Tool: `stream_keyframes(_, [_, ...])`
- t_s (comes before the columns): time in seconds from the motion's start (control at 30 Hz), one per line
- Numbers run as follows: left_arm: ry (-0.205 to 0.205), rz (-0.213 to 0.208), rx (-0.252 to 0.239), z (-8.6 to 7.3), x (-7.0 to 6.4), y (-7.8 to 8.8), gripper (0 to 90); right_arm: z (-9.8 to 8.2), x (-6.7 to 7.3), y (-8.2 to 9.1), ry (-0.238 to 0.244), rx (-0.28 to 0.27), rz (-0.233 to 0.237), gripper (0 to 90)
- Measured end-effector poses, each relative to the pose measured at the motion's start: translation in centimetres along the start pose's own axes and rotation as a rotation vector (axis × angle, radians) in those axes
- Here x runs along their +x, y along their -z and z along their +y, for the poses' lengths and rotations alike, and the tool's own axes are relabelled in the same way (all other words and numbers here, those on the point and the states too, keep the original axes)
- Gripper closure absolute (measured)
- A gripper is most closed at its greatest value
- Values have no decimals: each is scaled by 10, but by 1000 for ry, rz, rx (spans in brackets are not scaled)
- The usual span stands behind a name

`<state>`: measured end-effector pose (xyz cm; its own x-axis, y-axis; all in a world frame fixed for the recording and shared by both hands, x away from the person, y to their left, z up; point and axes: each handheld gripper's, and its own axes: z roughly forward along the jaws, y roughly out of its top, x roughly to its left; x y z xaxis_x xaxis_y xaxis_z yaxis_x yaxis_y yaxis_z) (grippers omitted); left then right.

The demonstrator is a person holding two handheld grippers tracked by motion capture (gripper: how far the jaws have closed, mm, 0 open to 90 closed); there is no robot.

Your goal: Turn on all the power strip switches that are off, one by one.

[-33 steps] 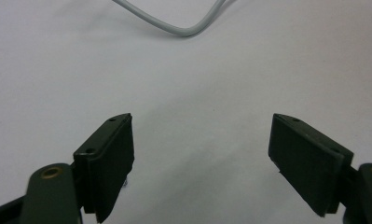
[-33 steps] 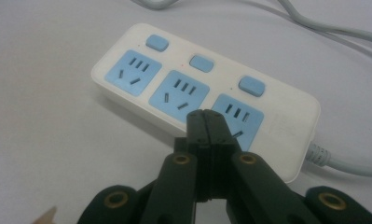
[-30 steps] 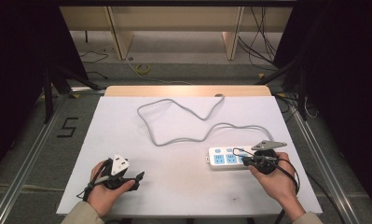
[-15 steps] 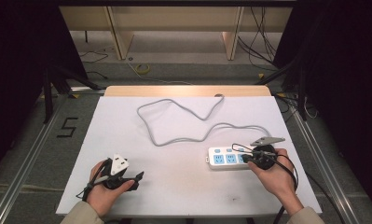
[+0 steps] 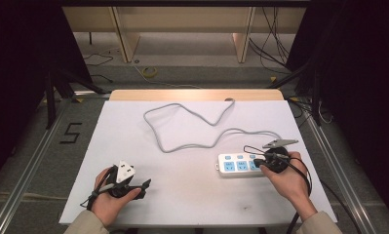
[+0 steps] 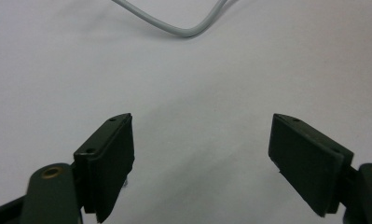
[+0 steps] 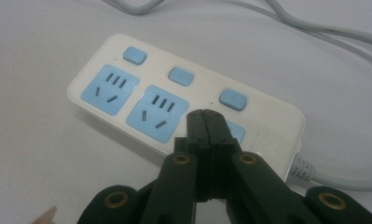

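1. power strip (image 5: pixel 238 165) lies flat on the white table (image 5: pixel 192 195), toward its near right part; it is white with three blue sockets and three blue buttons along one edge, seen close in the right gripper view (image 7: pixel 174 112).
2. right gripper (image 7: pixel 206 122) is clenched, its two black jaws pressed together with nothing between them; the joined tips sit over the third socket, at the strip's cable end. whether they touch the socket face i cannot tell.
3. in the high view the right gripper (image 5: pixel 260 163) is at the strip's right end, held in the person's right hand (image 5: pixel 289 178).
4. grey cable (image 5: pixel 192 131) leaves the strip's right end and winds in loose loops across the middle of the table toward its far edge.
5. left gripper (image 6: pixel 202 158) is released, jaws wide apart over bare table, with a bend of the cable (image 6: pixel 183 28) beyond them; it rests at the near left of the table (image 5: pixel 133 185), well apart from the strip.
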<state>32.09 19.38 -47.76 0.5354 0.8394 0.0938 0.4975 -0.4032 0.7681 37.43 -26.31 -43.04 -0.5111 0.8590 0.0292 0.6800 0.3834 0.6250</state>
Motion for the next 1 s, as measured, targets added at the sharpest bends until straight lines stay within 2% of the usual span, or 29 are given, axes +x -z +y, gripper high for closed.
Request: stream_keyframes(1.0, [-3,0,0,0,0,0,224,15,-8,-7,-25,40,3,900])
